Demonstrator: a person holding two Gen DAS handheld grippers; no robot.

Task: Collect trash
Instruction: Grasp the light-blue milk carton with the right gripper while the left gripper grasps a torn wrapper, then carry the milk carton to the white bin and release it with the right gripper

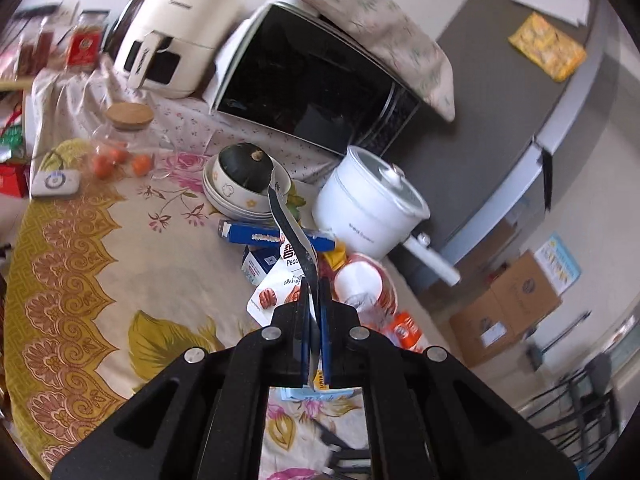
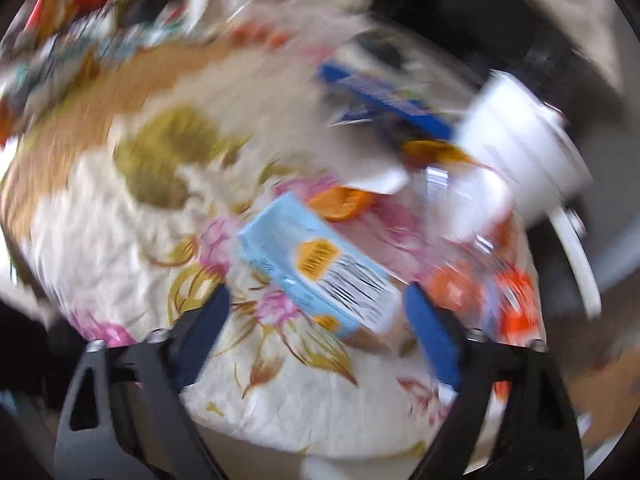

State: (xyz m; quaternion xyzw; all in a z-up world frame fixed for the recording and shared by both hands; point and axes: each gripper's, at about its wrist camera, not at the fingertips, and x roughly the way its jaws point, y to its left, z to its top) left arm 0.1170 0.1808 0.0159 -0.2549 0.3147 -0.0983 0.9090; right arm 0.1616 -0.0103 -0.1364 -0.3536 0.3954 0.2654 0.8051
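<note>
On the floral tablecloth [image 1: 120, 260], my left gripper [image 1: 316, 292] pinches a wrapper strip [image 1: 292, 236]; my right gripper [image 2: 316, 320] gapes wide around the light-blue carton [image 2: 316, 264]. Closing mid-blur could knock it away.

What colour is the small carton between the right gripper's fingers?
Light blue carton, with a yellow patch; right wrist view.

Left hand-held gripper [image 1: 316, 292] clamped, right hand-held gripper [image 2: 316, 316] agape.

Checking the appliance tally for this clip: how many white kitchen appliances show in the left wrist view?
3: an air fryer at the back left, a microwave beside it under a cloth, and an electric pot at the table's right. Others may be hidden.
</note>
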